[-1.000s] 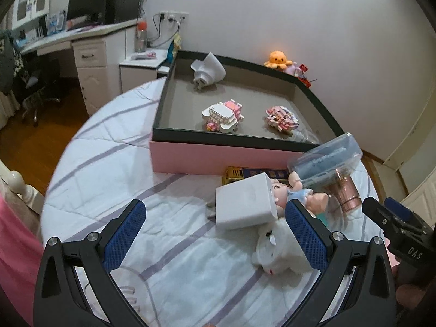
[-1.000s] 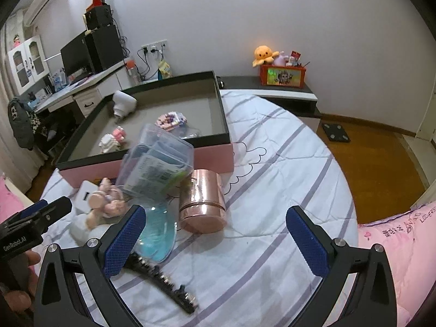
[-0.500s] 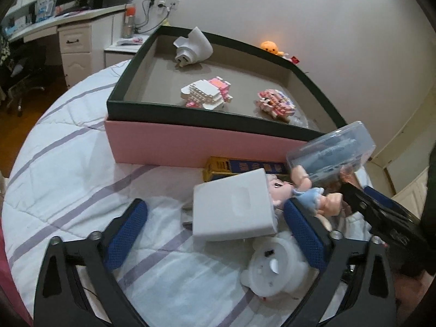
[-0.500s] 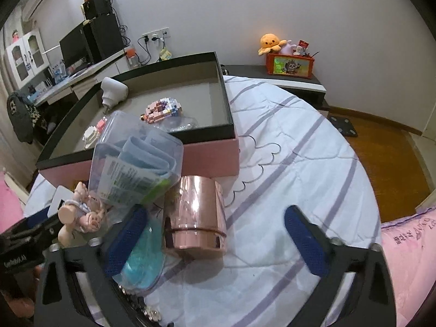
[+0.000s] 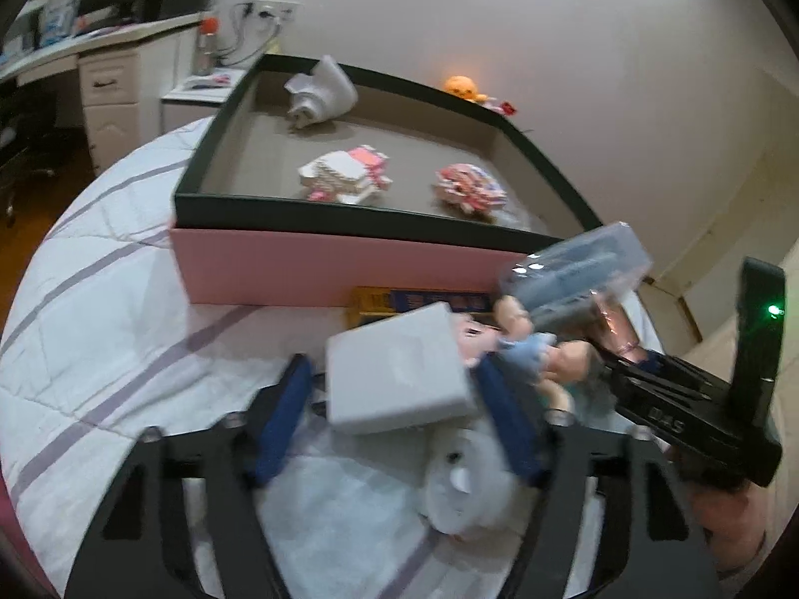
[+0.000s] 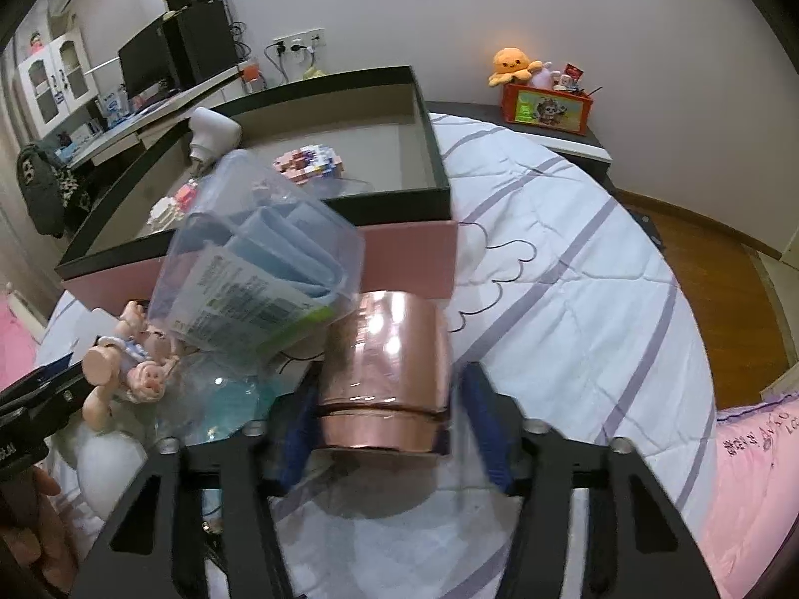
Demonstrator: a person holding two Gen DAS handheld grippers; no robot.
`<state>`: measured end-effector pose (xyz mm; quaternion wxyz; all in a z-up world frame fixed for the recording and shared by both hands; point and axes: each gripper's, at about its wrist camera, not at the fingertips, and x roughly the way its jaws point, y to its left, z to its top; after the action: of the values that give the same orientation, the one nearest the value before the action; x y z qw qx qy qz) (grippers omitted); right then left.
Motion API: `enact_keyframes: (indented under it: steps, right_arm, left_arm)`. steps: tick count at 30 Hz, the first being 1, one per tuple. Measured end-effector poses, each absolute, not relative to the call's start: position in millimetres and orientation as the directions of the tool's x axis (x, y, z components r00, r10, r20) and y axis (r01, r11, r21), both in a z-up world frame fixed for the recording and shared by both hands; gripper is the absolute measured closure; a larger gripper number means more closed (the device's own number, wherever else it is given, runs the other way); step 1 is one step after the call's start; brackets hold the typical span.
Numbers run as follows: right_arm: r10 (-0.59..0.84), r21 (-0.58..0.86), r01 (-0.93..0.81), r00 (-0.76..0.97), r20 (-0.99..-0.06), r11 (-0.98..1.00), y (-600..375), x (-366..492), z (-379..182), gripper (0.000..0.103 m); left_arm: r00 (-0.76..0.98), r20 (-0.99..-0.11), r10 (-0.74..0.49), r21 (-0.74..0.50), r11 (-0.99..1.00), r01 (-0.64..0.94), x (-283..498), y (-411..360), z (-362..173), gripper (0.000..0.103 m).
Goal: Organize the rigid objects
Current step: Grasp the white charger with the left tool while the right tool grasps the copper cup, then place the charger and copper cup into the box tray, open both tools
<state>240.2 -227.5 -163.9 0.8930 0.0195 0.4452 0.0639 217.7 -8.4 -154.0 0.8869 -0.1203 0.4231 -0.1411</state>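
Observation:
My left gripper (image 5: 397, 424) straddles a white square box (image 5: 397, 374) on the bed; its blue pads sit close on both sides, with a small gap showing. My right gripper (image 6: 387, 437) straddles a copper tin (image 6: 387, 379); its pads are near the sides, blurred. A clear plastic box of blue items (image 6: 259, 269) leans on the tin and on a small doll (image 6: 127, 369). The pink storage box with a dark rim (image 5: 329, 269) holds two brick models (image 5: 344, 177) and a white device (image 5: 319, 92).
A yellow-blue flat box (image 5: 414, 302) lies against the pink box. A white round toy (image 5: 464, 484) lies under the left gripper. A clear blue-tinted lid (image 6: 224, 404) lies beside the tin. The right gripper's body (image 5: 694, 414) crowds the left view.
Both grippers moved forward and narrowed. The left now brackets the white box, the right brackets the copper tin. Both now frames show motion blur.

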Motion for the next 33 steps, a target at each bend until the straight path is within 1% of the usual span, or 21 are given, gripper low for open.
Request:
enact_keyframes:
  steps: [1,5,8,9,10,18,24,33]
  right_arm:
    - [0.138,0.095,-0.102,0.594,-0.792,0.99,-227.2,239.2,-163.7,0.055]
    - [0.154,0.111,-0.11,0.592,-0.791,0.988,-229.1,234.4,-162.8,0.055]
    - [0.152,0.114,-0.102,0.593,-0.791,0.988,-231.3,232.4,-163.5,0.055]
    - [0.153,0.116,-0.101,0.593,-0.791,0.988,-231.9,232.0,-163.3,0.055]
    - [0.153,0.116,-0.099,0.593,-0.79,0.988,-232.4,231.5,-163.0,0.055]
    - [0.158,0.124,-0.098,0.593,-0.79,0.987,-234.5,229.9,-161.8,0.055]
    - [0.163,0.125,-0.106,0.604,-0.78,0.987,-233.3,225.1,-153.0,0.055]
    - [0.183,0.127,-0.132,0.651,-0.737,0.983,-230.8,214.7,-119.5,0.055]
  left_arm:
    - [0.604,-0.718,-0.346,-0.317,0.935,0.158,216.4,-10.5,-152.0,0.046]
    - [0.597,-0.716,-0.362,-0.343,0.927,0.152,216.3,-5.3,-153.7,0.046]
    - [0.601,-0.719,-0.349,-0.335,0.932,0.14,216.8,-4.4,-153.8,0.042]
    - [0.598,-0.718,-0.355,-0.341,0.929,0.143,217.4,-4.7,-154.1,0.045]
    - [0.595,-0.716,-0.365,-0.348,0.926,0.149,216.8,-5.2,-153.7,0.047]
    - [0.601,-0.715,-0.357,-0.341,0.929,0.146,208.1,2.0,-150.5,0.047]
    - [0.634,-0.709,-0.31,-0.299,0.946,0.127,196.9,12.7,-139.8,0.047]
    - [0.701,-0.663,-0.262,-0.24,0.962,0.133,189.7,20.3,-106.9,0.047]
